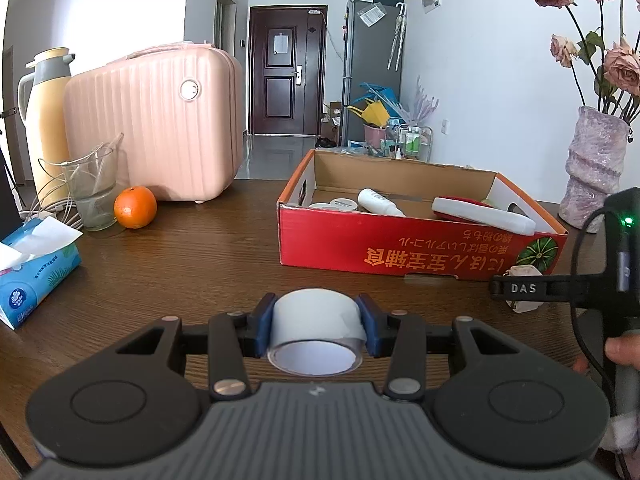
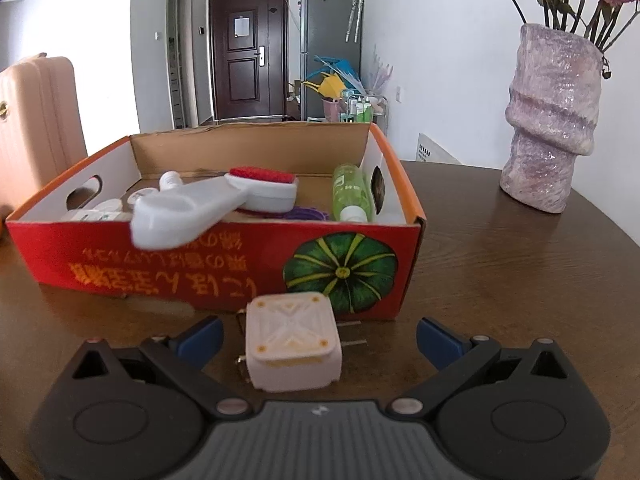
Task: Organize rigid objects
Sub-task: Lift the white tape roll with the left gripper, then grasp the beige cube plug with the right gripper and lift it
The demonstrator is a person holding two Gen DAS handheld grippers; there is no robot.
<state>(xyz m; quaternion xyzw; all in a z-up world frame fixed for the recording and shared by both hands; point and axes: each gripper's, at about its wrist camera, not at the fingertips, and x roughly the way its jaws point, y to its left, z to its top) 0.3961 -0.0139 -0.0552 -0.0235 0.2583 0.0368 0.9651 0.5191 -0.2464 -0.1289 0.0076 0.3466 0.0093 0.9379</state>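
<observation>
A roll of tape [image 1: 316, 330] is being clamped in the left gripper [image 1: 316, 328], its blue pads [image 1: 264, 326] pressing on both sides of the roll, whose open core is being turned toward the camera. The roll is being held just above the dark wooden table [image 1: 192, 264], in front of the red cardboard box [image 1: 400, 248].

The right gripper [image 2: 320, 338] is being held wide open, its blue fingertips [image 2: 204, 338] well apart and touching nothing. A small cream square plug-like object [image 2: 292, 344] is lying on the table between the spread jaws, nearer the left finger, with metal prongs pointing right. It is lying just in front of the box [image 2: 224, 268], by the printed green pumpkin. Inside the box, a white brush with a red pad [image 2: 224, 204], a green bottle [image 2: 352, 192] and small white containers [image 2: 100, 210] are being kept.
</observation>
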